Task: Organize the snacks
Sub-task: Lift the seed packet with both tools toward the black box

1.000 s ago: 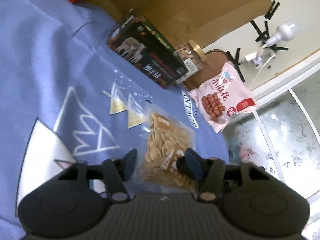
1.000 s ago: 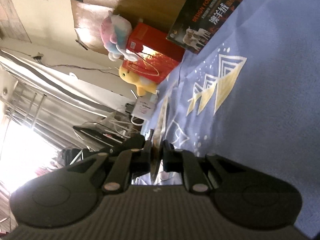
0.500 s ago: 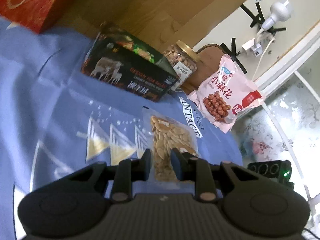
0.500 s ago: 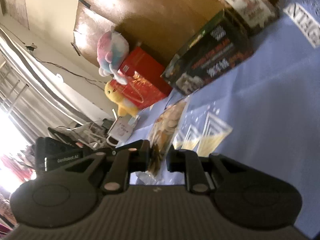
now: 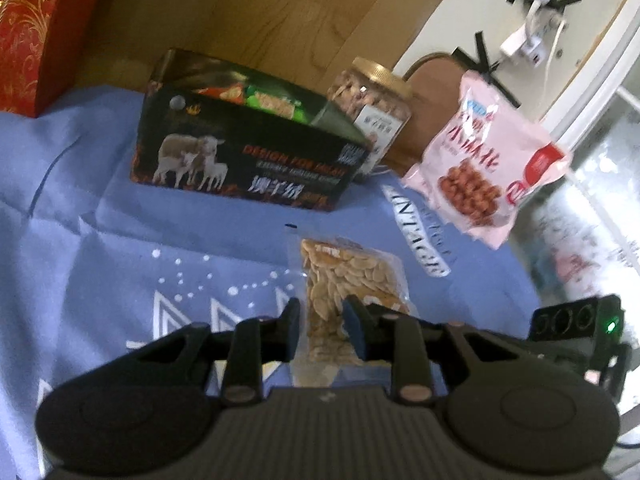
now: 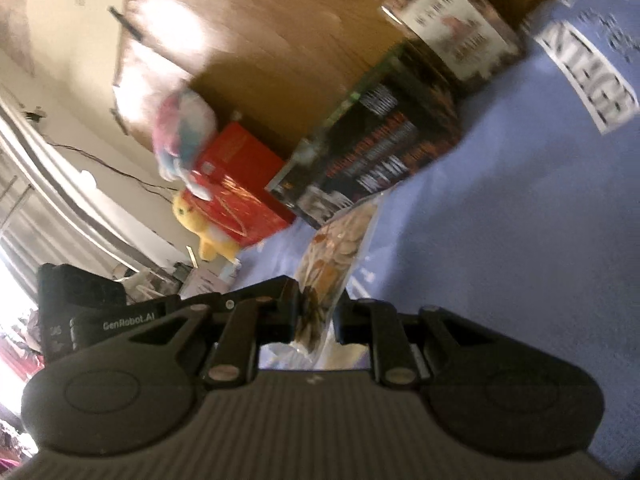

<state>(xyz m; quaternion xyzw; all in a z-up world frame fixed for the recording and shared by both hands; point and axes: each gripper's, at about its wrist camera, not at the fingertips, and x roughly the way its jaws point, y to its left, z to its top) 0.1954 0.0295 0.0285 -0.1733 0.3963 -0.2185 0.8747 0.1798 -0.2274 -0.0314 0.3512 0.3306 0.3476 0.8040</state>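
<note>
A clear bag of pale seeds point(image 5: 352, 280) is held above the blue cloth point(image 5: 120, 264). My left gripper point(image 5: 322, 330) is shut on its near end. My right gripper point(image 6: 316, 318) is shut on the same bag point(image 6: 340, 244), seen edge-on. Behind stands an open black box point(image 5: 248, 156) with snack packs inside; it also shows in the right wrist view point(image 6: 380, 144). A jar of nuts point(image 5: 370, 108) with a gold lid stands right of the box. A pink bag of peanuts point(image 5: 484, 164) leans at the cloth's right edge.
A red gift box point(image 5: 36, 36) stands at the back left against a wooden board point(image 5: 248, 12). Plush toys point(image 6: 188, 140) sit on the red box point(image 6: 240, 184). The other gripper's body point(image 5: 576, 320) shows at the right; the cloth ends there.
The left gripper closed on the seed bag and lifted it toward the black box. The right gripper, holding the same bag, swung round so the box and jar come closer.
</note>
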